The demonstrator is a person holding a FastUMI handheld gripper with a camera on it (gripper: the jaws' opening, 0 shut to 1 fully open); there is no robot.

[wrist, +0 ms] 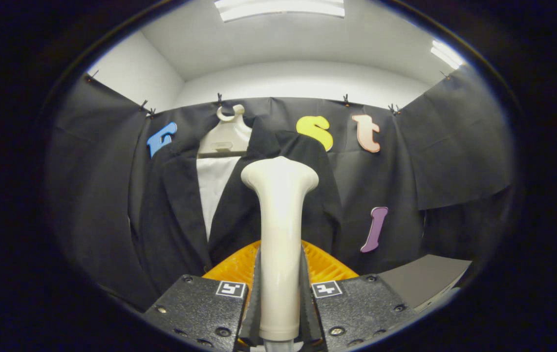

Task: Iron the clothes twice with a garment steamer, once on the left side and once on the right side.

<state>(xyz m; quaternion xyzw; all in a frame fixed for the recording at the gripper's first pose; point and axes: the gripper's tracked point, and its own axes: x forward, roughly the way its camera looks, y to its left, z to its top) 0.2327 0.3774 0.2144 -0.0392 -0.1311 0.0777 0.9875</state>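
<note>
Basket: an orange ribbed basket [327,266], low, in front of the black cloth wall.
Table: a grey table [420,281] corner off to the right.
Ceiling lights: two ceiling lights [278,7], lit, overhead.
Clips: small black clips [345,100] pin the cloth's top edge.

Smooth glossy plastic steamer [279,234]; matt cloth jacket [171,215].

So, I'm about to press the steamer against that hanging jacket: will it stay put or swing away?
The jacket is probably floppy: it hangs from one hanger, so it may swing or bunch. The steamer, clamped in the gripper, looks smooth and rigid, so it may slip if pushed hard.
</note>
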